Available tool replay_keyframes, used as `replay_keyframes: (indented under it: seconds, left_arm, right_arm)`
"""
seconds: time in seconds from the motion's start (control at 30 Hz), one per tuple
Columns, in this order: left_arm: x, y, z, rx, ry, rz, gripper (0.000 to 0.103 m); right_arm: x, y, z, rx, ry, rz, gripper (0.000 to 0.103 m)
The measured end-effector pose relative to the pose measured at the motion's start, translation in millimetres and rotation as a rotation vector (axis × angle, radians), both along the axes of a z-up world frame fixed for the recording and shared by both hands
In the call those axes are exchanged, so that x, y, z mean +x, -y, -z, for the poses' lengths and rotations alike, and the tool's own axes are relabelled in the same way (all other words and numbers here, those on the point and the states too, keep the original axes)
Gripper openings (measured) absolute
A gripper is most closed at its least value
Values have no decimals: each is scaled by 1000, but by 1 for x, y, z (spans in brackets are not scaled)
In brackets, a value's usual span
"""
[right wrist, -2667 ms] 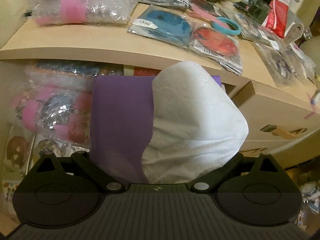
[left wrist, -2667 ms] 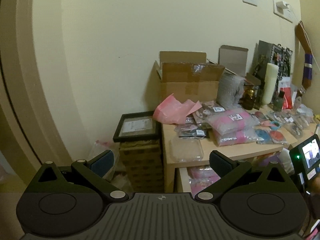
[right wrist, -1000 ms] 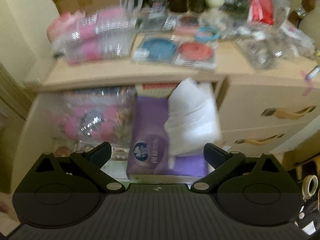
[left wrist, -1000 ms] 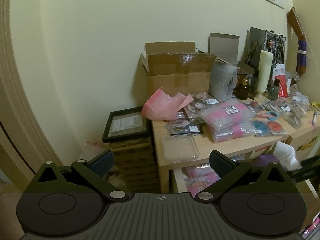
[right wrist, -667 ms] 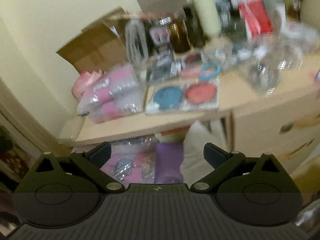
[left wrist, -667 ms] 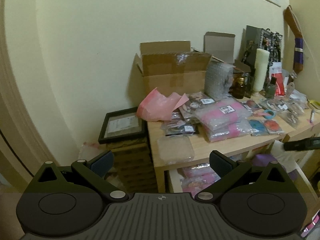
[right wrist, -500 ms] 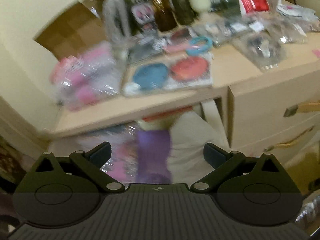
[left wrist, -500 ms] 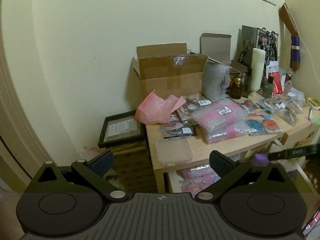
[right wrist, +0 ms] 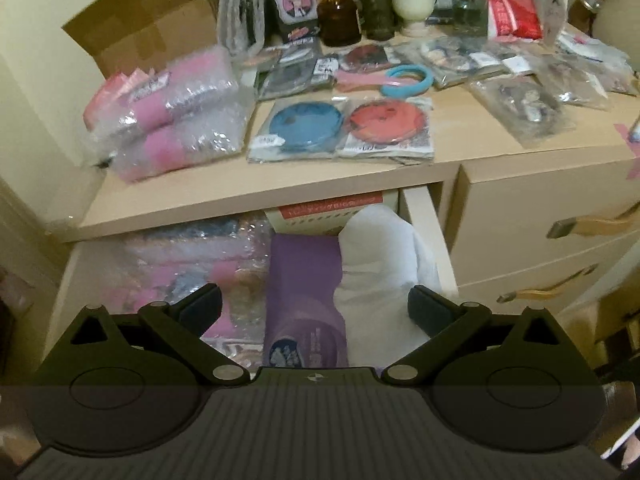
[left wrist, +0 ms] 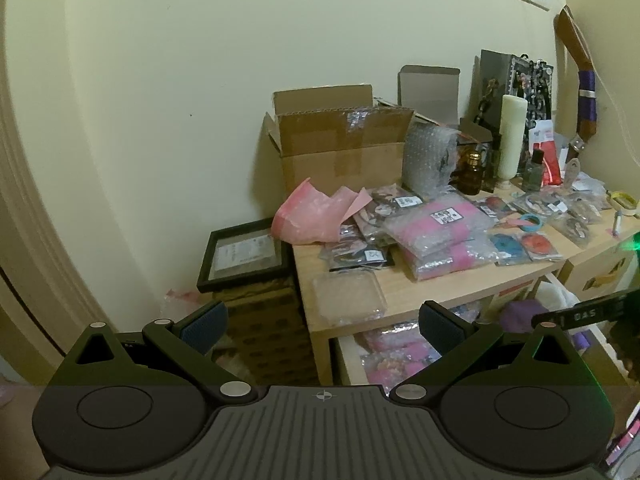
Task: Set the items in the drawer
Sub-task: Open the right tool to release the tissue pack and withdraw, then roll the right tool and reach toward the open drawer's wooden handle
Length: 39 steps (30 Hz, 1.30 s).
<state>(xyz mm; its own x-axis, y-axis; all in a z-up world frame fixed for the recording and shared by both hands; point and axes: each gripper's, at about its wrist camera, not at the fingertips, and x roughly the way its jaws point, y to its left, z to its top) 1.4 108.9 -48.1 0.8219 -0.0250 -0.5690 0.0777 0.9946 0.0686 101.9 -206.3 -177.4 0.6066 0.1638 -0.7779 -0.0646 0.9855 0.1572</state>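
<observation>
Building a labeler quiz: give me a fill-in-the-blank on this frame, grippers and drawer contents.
1. The purple tissue pack lies inside the open ____.
2. The right gripper is ____ and holds nothing.
3. White tissue sticks out of the pack's ____ side in the right wrist view.
4. The left gripper holds ____.

Missing words: drawer; open; right; nothing

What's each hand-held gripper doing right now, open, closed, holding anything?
Left hand-held gripper: open, holding nothing.
Right hand-held gripper: open, empty, above the purple tissue pack.

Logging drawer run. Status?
Left gripper open, empty. Right gripper open, empty, above the open drawer. Purple tissue pack lies in drawer. Nothing blocking.
</observation>
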Motion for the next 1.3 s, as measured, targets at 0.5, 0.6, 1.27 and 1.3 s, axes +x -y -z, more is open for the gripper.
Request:
replay_keyframes:
  seconds: [0.5,0.6,1.27,1.3]
  left_arm:
    - [-37,5,21,-5,-31,92,103]
    - [-54,11,18,1,-17,78,103]
    - [-195,121,36,-4,-12,-49,103]
    - [-200,123,37,-10,-18,-57,103]
  right_arm:
    - [-96,-11,-47,40,131,74,102]
    - [-114,-12,-54,52,158,57,102]
    - [-235,20,-65,-31,242,-235,102]
    - [-238,20,-65,-26,241,-239,102]
